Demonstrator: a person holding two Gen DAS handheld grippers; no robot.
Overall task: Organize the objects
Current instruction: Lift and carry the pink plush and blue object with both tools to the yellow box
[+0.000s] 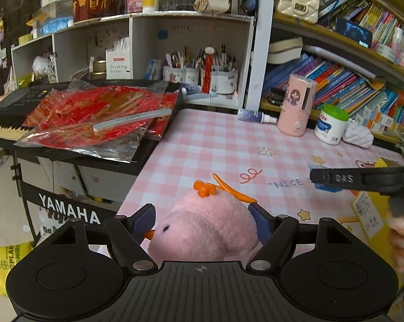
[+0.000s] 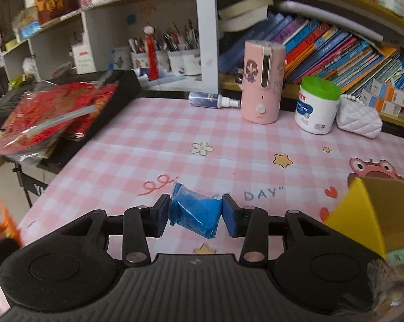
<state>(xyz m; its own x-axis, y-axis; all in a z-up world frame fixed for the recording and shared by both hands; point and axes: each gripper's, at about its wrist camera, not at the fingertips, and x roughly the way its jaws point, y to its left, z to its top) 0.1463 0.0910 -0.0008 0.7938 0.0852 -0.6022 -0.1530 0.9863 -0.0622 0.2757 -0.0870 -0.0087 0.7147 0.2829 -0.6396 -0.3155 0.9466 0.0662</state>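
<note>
Right wrist: right gripper (image 2: 196,216) jaws clamp blue packet (image 2: 194,212)

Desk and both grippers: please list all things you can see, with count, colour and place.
plush toy: 1, pink, orange trim, between left jaws
blue packet: 1, between right jaws
yellow box: 1, desk right edge
pink dispenser: 1, desk back
white jar: 1, green lid, beside dispenser
spray bottle: 1, blue, lying at back
white purse: 1, right of jar
red packets: stack, on keyboard
left gripper: shut on toy
right gripper: shut on packet
</note>
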